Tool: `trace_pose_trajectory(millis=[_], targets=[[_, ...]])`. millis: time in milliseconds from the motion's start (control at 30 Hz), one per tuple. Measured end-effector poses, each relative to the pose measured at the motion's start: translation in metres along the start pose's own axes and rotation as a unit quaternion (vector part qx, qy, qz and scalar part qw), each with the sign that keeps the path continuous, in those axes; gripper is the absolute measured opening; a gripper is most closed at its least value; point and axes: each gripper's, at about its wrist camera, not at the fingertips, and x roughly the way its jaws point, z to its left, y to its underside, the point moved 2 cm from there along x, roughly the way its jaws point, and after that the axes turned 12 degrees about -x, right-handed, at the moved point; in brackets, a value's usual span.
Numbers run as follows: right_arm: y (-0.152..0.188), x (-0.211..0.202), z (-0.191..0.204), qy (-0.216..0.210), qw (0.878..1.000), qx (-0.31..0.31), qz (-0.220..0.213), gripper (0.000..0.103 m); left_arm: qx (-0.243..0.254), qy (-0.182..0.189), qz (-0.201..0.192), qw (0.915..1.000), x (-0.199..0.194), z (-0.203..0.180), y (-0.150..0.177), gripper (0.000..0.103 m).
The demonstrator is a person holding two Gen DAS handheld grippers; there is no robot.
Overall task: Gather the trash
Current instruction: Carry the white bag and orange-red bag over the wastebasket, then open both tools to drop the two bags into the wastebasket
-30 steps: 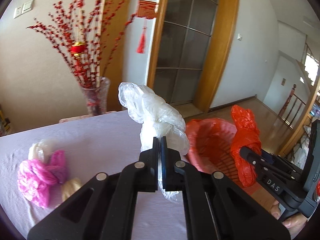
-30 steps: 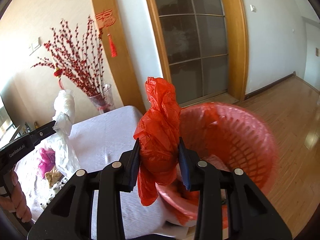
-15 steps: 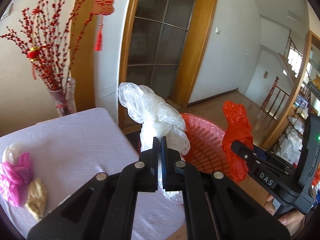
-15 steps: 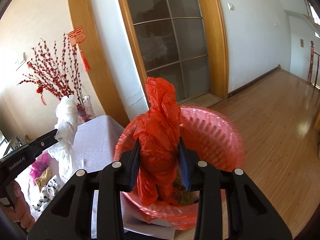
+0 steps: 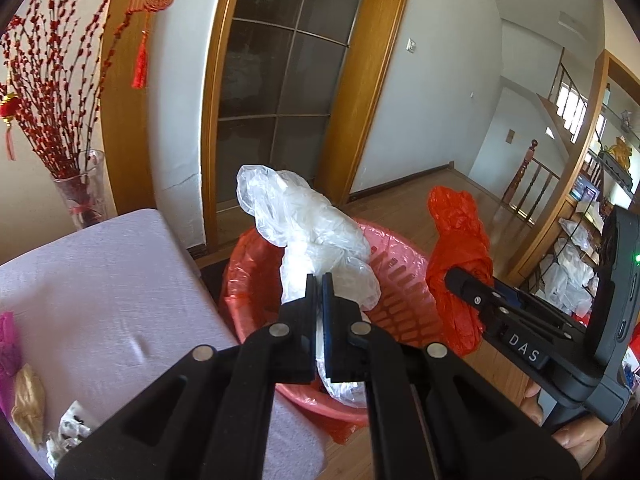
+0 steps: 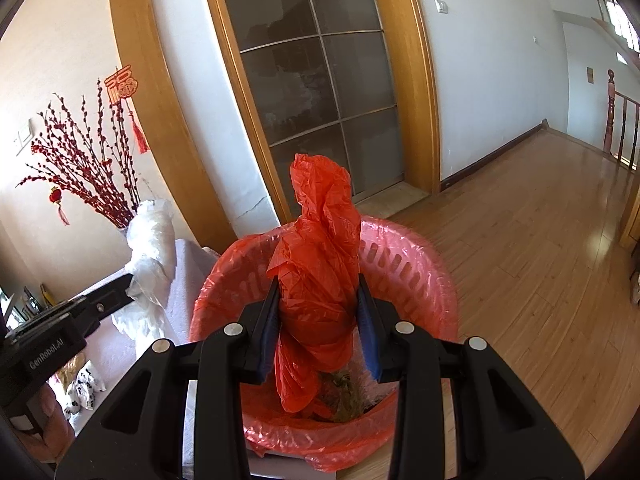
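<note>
My left gripper [image 5: 319, 280] is shut on a crumpled clear plastic bag [image 5: 308, 224], which hangs over the near rim of the pink basket [image 5: 404, 292]. My right gripper [image 6: 318, 292] is shut on a bunched red plastic bag [image 6: 320, 252], held above the mouth of the same basket [image 6: 404, 276], which has a red liner and some brownish scraps at the bottom. From the left wrist view the right gripper [image 5: 452, 276] shows at the right with the red bag [image 5: 456, 240]. The clear bag [image 6: 152, 248] appears at the left of the right wrist view.
A table with a lilac cloth [image 5: 92, 288] lies left of the basket, carrying a pink bag [image 5: 8, 344], a tan scrap [image 5: 28, 404] and a spotted wrapper [image 5: 74, 428]. A glass vase [image 5: 84, 192] of red branches stands at its far edge. Wooden floor [image 6: 540, 240] stretches right.
Both grippers have swung right, away from the table and over the pink basket, each still carrying its bag. The basket now sits directly under both bags.
</note>
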Motion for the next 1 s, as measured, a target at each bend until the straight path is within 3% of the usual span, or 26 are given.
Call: trace_pose_trajectory(millis=[467, 633, 733, 1000], targets=[[-0.007, 0.015, -0.007, 0.005, 1.0, -0.001, 0.002, 0.036, -0.005, 0.01, 0.018, 0.9998, 0.032, -0.007, -0.003, 0.004], [-0.006, 0.018, -0.008, 0.008, 1.0, -0.002, 0.004, 0.043, -0.016, 0.012, 0.032, 0.9993, 0.04, 0.0, -0.002, 0.006], [-0.004, 0.02, -0.008, 0.009, 1.0, 0.001, 0.007, 0.05, -0.024, 0.013, 0.038, 0.9989, 0.042, 0.004, -0.002, 0.011], [-0.003, 0.017, -0.01, 0.022, 1.0, 0.002, 0.007, 0.05, -0.03, -0.013, 0.029, 0.999, 0.034, 0.018, -0.003, 0.024]])
